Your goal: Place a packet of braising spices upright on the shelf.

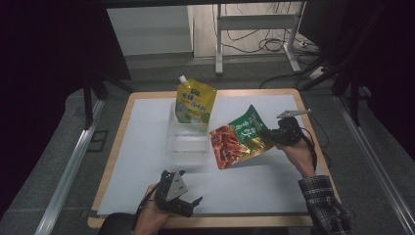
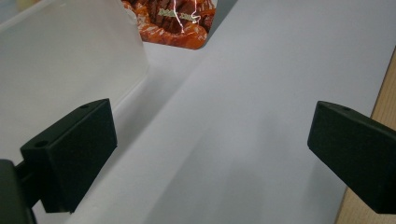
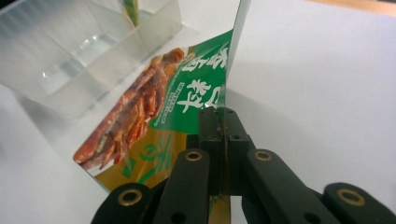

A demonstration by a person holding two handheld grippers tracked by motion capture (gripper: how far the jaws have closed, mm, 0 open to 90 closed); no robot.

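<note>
Snack bag [image 1: 240, 142], green and orange, is pinched at its edge by the right gripper [image 1: 272, 135], jaws clamped tight on the foil; in the right gripper view the bag [image 3: 159, 121] runs edge-on between the closed jaws, so its far face is hidden. It hangs tilted over the right-centre of the white sheet [image 1: 147, 161], lower corner near the sheet; can't tell if it touches. Print on the bag is too small to read. Just left of it sits a clear plastic box [image 1: 188, 139], hard to make out against the white; a divider shows in the right gripper view [image 3: 84, 51]. Yellow spouted pouch [image 1: 195, 100] stands upright at the box's far end, its base hidden behind the wall. Left gripper [image 1: 188, 203] rests at the near edge of the table [image 1: 117, 132], jaws spread wide, nothing between them. In the left gripper view the bag's bottom corner [image 2: 180, 28] is cut off at the top and the box wall [image 2: 70, 60] blocks the left side.
</note>
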